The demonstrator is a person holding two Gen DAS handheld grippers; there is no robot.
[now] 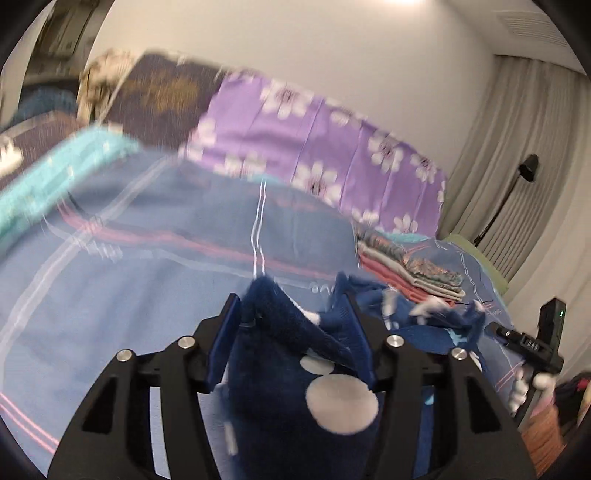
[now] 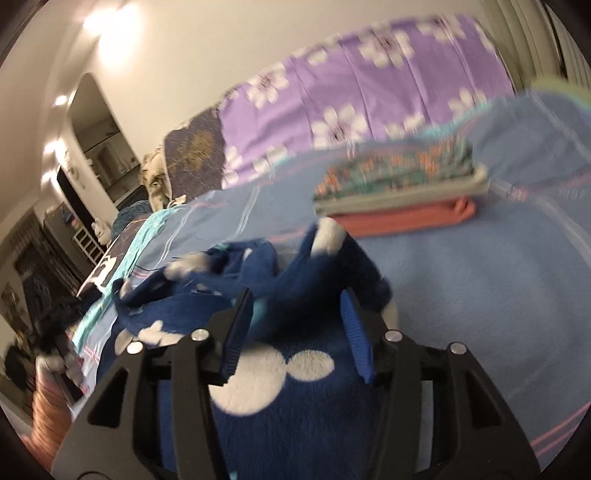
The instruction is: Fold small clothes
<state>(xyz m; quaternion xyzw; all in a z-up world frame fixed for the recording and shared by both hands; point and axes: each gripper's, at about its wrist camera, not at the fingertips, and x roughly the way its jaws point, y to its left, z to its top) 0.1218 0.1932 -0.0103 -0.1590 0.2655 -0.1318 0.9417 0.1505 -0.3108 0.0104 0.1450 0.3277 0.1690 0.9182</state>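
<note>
The navy fleece garment point(image 2: 258, 387) is seen rumpled on the bed point(image 2: 461, 332), toward its near edge. Left gripper point(image 1: 291, 328) and right gripper point(image 2: 295, 332) are parted, cloth loose between the jaws, unclamped. Risk judged: bunched fabric may yield a crooked fold.

Warm ceiling lights point(image 2: 107, 26) are glaring on the wall in the right wrist view. Motion blur is smearing the purple floral pillow point(image 1: 317, 147) and folded stack point(image 2: 399, 184), while fisheye distortion is bending and darkening every edge.
</note>
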